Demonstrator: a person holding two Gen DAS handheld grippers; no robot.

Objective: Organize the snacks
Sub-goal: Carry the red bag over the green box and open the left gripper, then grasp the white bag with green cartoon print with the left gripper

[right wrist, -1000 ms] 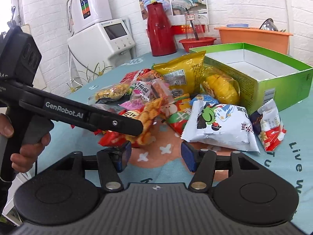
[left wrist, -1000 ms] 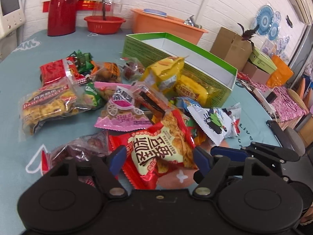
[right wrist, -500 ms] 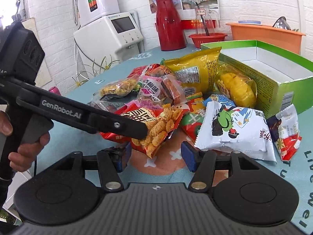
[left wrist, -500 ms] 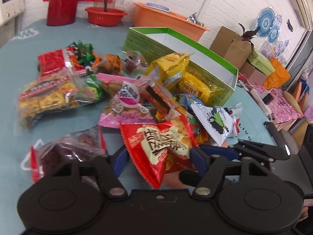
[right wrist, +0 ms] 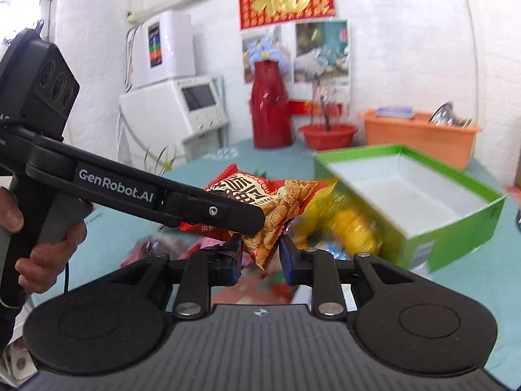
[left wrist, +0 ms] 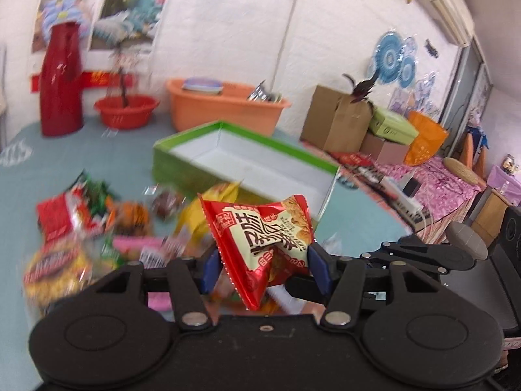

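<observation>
My left gripper (left wrist: 262, 268) is shut on a red snack packet (left wrist: 263, 238) and holds it up above the table. The packet also shows in the right wrist view (right wrist: 260, 202), pinched by the left gripper's black arm (right wrist: 146, 192). My right gripper (right wrist: 260, 259) sits just below the packet's lower corner, its blue pads narrowly apart on either side of that corner; whether they pinch it is unclear. The open green box (left wrist: 247, 159) with a white inside stands behind, also in the right wrist view (right wrist: 423, 195). Several other snack packets (left wrist: 65, 228) lie on the teal tablecloth.
A red thermos (left wrist: 60, 81), a red basin (left wrist: 125, 110) and an orange tub (left wrist: 224, 107) stand at the back of the table. Cardboard boxes (left wrist: 338, 123) sit to the right. A white appliance (right wrist: 182, 97) stands at the left in the right wrist view.
My left gripper closed on the red packet and lifted it off the pile. My right gripper rose with it and narrowed around the packet's lower corner.
</observation>
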